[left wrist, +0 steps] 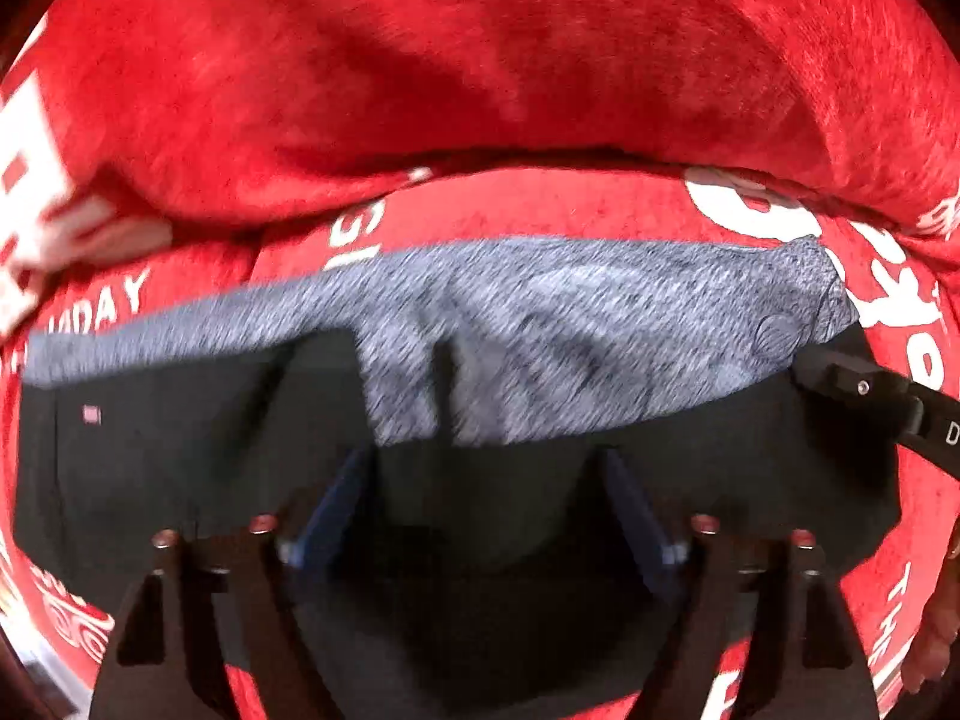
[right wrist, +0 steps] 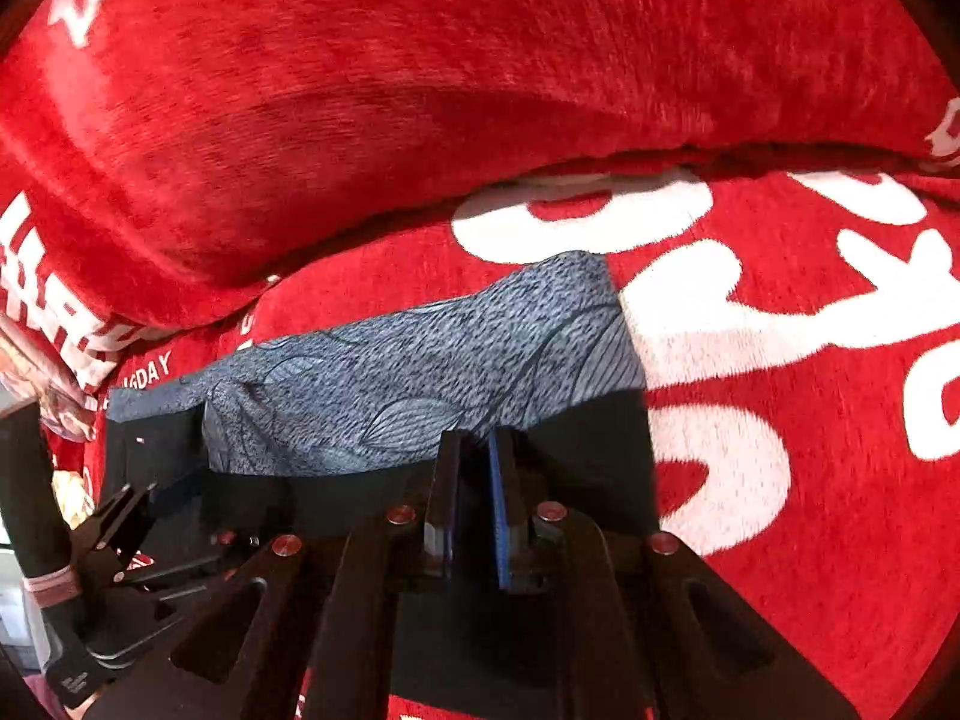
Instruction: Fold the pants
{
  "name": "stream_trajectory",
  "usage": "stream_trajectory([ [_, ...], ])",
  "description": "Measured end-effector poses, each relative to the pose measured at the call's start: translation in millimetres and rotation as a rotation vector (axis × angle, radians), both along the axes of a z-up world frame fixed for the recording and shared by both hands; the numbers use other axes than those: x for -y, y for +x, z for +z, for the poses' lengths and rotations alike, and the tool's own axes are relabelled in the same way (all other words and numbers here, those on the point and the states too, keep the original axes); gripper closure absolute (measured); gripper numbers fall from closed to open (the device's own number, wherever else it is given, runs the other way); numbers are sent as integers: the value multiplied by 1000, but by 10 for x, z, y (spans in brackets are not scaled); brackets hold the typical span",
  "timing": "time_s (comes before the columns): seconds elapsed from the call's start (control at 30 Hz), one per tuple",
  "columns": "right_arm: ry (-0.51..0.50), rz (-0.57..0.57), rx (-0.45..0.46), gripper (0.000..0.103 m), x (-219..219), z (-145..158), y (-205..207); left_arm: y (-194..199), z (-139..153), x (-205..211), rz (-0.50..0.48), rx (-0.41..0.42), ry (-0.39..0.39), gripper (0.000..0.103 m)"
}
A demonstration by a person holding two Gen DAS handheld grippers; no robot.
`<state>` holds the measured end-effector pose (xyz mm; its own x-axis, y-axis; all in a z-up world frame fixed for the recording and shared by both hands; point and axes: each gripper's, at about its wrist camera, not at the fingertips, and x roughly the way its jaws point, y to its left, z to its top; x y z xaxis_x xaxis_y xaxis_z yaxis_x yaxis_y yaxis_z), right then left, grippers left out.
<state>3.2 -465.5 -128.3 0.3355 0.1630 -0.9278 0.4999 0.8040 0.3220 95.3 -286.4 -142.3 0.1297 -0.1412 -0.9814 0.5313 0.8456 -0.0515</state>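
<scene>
The pants lie flat on a red blanket, a black part (left wrist: 180, 450) nearest me and a grey patterned part (left wrist: 570, 324) across its far edge. My left gripper (left wrist: 483, 462) hangs open just above the black cloth, with nothing between its blue pads. One of the right gripper's fingers (left wrist: 852, 387) reaches the garment's right end. In the right wrist view the right gripper (right wrist: 475, 441) is shut over the black cloth (right wrist: 600, 450), close to the grey part (right wrist: 390, 396); I see no fabric pinched. The left gripper's fingers (right wrist: 120, 510) show at the lower left.
The red blanket (right wrist: 780, 540) with large white lettering spreads out to the right. A raised red fold or cushion (left wrist: 480, 90) runs along the far side. A dark sleeve (right wrist: 36, 480) stands at the left edge, a hand (left wrist: 936, 630) at the right.
</scene>
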Motion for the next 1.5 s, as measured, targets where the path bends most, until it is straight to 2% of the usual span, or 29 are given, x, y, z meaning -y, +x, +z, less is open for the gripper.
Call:
stream_trajectory([
  [0.1, 28, 55, -22, 93, -172, 19, -52, -34, 39, -166, 20, -38, -7, 20],
  [0.3, -40, 121, -74, 89, -469, 246, -179, -152, 279, -446, 45, -15, 24, 20],
  [0.33, -40, 131, -75, 84, -499, 293, -222, -176, 309, -489, 53, -14, 28, 20],
  [0.43, -41, 155, -77, 58, -585, 410, -308, -250, 390, -589, 84, -8, 39, 20],
  [0.47, -46, 162, -77, 53, -599, 434, -336, -280, 402, -630, 97, -8, 45, 20],
  [0.53, -66, 183, -84, 50, -623, 515, -393, -364, 414, -702, 127, -16, 54, 20],
  [0.73, -110, 260, -92, 23, -734, 671, -508, -536, 512, -726, 163, -11, 74, 20],
  [0.87, -135, 280, -78, 18, -745, 752, -528, -674, 564, -742, 174, -18, 95, 20],
  [1.0, -154, 305, -83, 14, -814, 786, -525, -705, 594, -848, 217, -31, 83, 20],
  [1.2, -166, 320, -74, 12, -1009, 764, -508, -652, 507, -1062, 211, -55, 75, 20],
  [1.5, -124, 284, -182, 11, -1566, 586, -326, -273, 549, -1712, 200, -52, 84, 20],
])
